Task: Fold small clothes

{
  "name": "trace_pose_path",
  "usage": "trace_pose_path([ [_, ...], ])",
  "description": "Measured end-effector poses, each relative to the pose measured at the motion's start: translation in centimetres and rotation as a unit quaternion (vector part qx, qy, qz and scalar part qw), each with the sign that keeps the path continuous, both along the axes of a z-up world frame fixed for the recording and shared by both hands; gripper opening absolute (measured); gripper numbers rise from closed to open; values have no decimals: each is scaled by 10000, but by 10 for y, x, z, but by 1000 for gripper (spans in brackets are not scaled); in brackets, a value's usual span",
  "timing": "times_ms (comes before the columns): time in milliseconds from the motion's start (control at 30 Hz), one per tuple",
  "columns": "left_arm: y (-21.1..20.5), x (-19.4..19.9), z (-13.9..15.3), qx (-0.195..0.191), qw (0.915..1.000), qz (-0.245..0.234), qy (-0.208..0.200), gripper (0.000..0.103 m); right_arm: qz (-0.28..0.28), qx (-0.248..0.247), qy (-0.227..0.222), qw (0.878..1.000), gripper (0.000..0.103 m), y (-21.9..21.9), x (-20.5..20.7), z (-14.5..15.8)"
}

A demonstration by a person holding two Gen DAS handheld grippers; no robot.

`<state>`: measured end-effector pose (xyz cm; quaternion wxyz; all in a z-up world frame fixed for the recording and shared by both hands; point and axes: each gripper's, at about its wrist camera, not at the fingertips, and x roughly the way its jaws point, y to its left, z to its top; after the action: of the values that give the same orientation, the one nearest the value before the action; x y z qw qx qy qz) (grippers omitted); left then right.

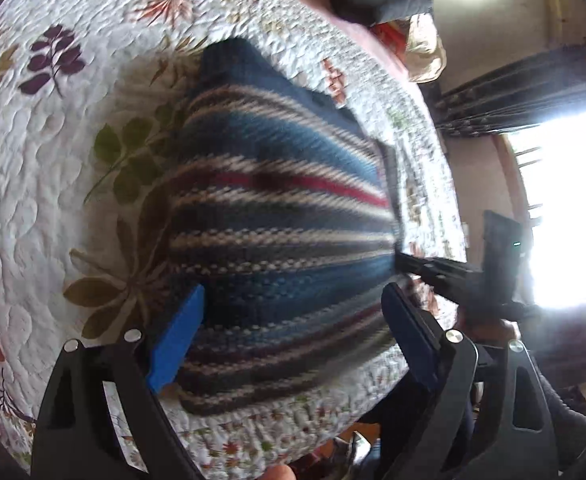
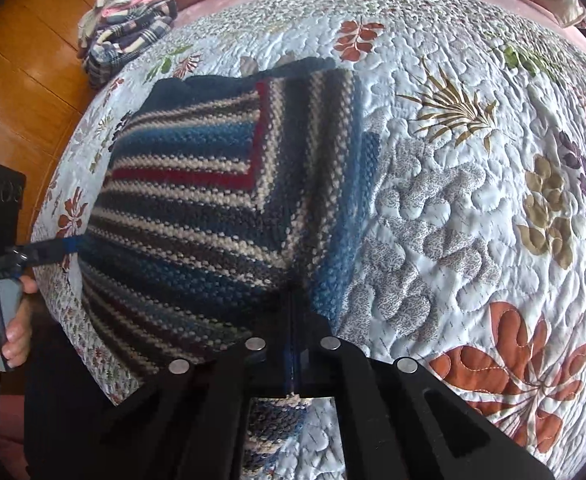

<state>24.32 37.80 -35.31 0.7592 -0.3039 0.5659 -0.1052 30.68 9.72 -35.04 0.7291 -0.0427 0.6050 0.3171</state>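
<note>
A striped knit garment (image 2: 213,208) is lying on the floral quilt (image 2: 473,208) of a bed, filling the middle of the left wrist view and the centre-left of the right wrist view. In the right wrist view one part is already lying folded across the body, its stripes running at an angle to those beneath, so the fold looks partly made.

The right tongs (image 2: 293,320) are pressing together on a lower edge of the knit at the bottom centre of the right wrist view; more of the fabric is showing below them, so they appear to be pinching a fold of it. The left tongs (image 1: 293,320) are standing spread in the left wrist view, blue fingers (image 1: 177,340) on either side of the garment's near part, and whether they are touching it cannot be told through the blur. In the left wrist view the right tongs are showing at the garment's right edge, centre right of the frame.

The knit looks thick, soft and limp, light enough to lift but likely to sag and stretch if it is hanging from one point. Its coarse weave should be giving good grip. Taking hold at two edge points, through all layers, is probably the safest way of keeping the fold square.

A stack of folded clothes (image 2: 129,24) is sitting at the upper left of the right wrist view.
</note>
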Motion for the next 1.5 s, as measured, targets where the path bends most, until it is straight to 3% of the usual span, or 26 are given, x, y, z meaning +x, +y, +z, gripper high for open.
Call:
trace_pose_path([
  [67,4,-5,4,-147,9998,146,-31,88,-9,-22,-174,9998,0,0,-7,19],
  [133,6,-18,23,-408,9984,203,-346,88,35,87,-292,9995,4,-3,-21,38],
  [200,6,-31,31,-621,9964,269,-507,88,87,37,-210,9997,5,-4,-34,37],
  [300,-8,-31,1,-140,9997,201,94,89,36,-283,-91,9996,0,-1,-40,4],
  [367,-15,-31,-17,182,9983,210,508,89,-103,-225,-9,9997,0,-2,-39,5],
  [400,-17,-36,-13,216,9983,229,483,89,-139,-168,20,9998,3,-2,-39,14],
  [433,-18,-42,-3,262,9986,264,365,89,-180,-83,24,9998,13,-4,-42,25],
  [467,-18,-50,10,460,9981,306,286,90,-237,-27,14,9997,39,-7,-46,37],
  [500,-20,-59,25,710,9966,364,208,90,-338,-30,-66,9994,55,-11,-52,51],
  [533,-24,-69,44,1013,9940,399,102,94,-464,-67,-264,9986,76,-16,-62,66],
  [633,-43,-104,106,1597,9856,355,-427,100,-536,-481,-972,9927,97,-19,-101,111],
  [667,-50,-115,123,1750,9825,319,-552,100,-550,-666,-1152,9896,99,-19,-116,124],
  [733,-66,-123,156,2016,9759,189,-810,100,-628,-569,-1474,9854,99,-24,-146,154],
  [833,-85,-116,196,2449,9665,141,-750,100,-946,-680,-2102,9707,99,-31,-180,198],
  [933,-100,-135,232,2478,9633,107,-1029,100,-934,-584,-2343,9659,99,-40,-203,236],
  [1033,-113,-160,261,2869,9506,60,-1186,100,-1154,-224,-2462,9621,99,-53,-215,267],
  [1167,-123,-200,282,2635,9553,43,-1339,100,-1157,-279,-2705,9553,99,-54,-227,294],
  [1300,-127,-230,300,2870,9459,179,-1500,100,-1118,-355,-2979,9474,99,-48,-248,312],
  [1500,-119,-258,311,2771,9477,372,-1540,100,-1131,-414,-3011,9460,99,-47,-272,317],
])
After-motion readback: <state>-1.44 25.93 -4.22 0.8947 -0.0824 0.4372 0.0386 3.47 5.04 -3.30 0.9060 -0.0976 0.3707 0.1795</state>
